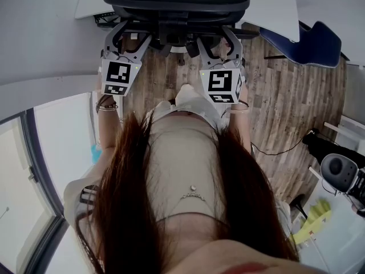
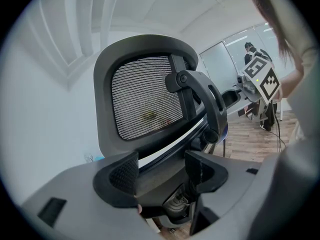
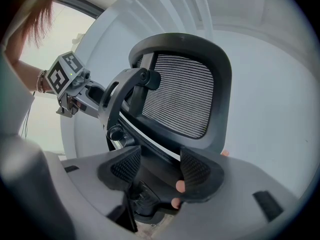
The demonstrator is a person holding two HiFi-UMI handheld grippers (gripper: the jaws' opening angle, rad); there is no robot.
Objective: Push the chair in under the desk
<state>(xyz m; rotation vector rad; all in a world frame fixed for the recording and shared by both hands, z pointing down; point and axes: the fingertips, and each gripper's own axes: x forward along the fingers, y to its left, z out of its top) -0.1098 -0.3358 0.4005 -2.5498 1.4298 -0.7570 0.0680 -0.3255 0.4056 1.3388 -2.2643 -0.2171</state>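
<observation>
The black mesh-back office chair (image 1: 177, 3) stands right in front of me, its backrest against the edge of the white desk (image 1: 272, 7). My left gripper (image 1: 126, 39) is open, its jaws held against the left of the chair's rear frame. My right gripper (image 1: 218, 41) is open too, at the right of that frame. In the left gripper view the backrest (image 2: 145, 99) fills the frame and the chair's lower edge lies between the jaws of the left gripper (image 2: 160, 171). The right gripper view shows the backrest (image 3: 182, 101) likewise above the right gripper (image 3: 159, 170).
A blue chair (image 1: 311, 44) stands on the wood floor (image 1: 285, 107) to the right of the desk. At the lower right a white table (image 1: 342, 233) bears a yellow glove (image 1: 312, 221) and a black device (image 1: 340, 171). A glass wall (image 1: 34, 170) runs along the left.
</observation>
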